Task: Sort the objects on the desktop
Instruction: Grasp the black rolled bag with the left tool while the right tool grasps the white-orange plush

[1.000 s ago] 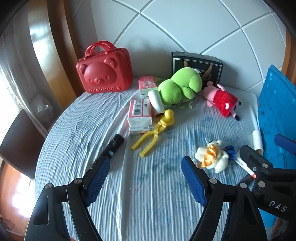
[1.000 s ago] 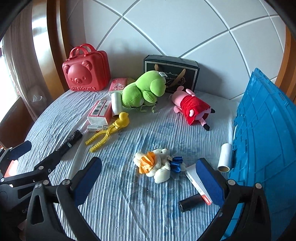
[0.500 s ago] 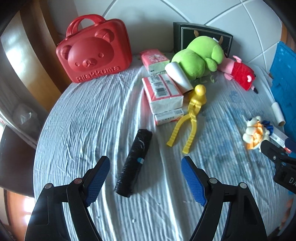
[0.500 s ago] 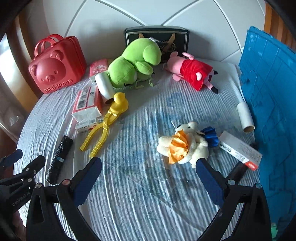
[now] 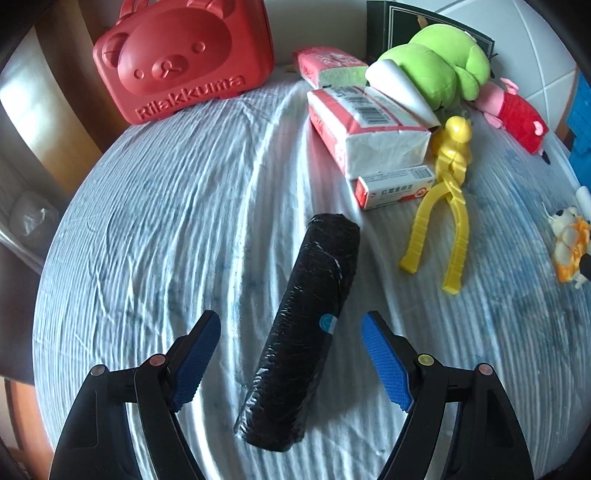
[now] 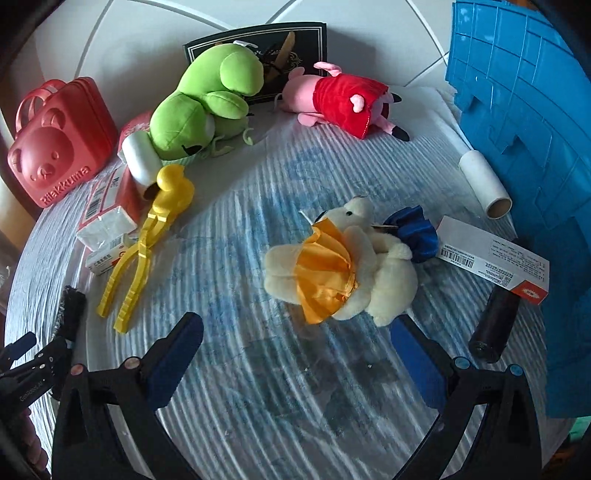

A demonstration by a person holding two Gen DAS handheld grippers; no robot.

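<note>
On the table (image 5: 155,206), from left to right:
Left gripper (image 5: 291,345): jaws spread wide, one to each side of the black roll (image 5: 303,328), not touching it.
Black roll: lying on the cloth, left of the yellow tongs (image 5: 443,218).
Right gripper (image 6: 295,349): jaws spread, empty, just before the white plush bear (image 6: 340,266).

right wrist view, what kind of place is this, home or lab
Most likely a home room, perhaps a bedroom or playroom: a round table under a wrinkled pale cloth, plush toys such as the green frog lying on it, a red bear-face case standing by a white tiled wall.
</note>
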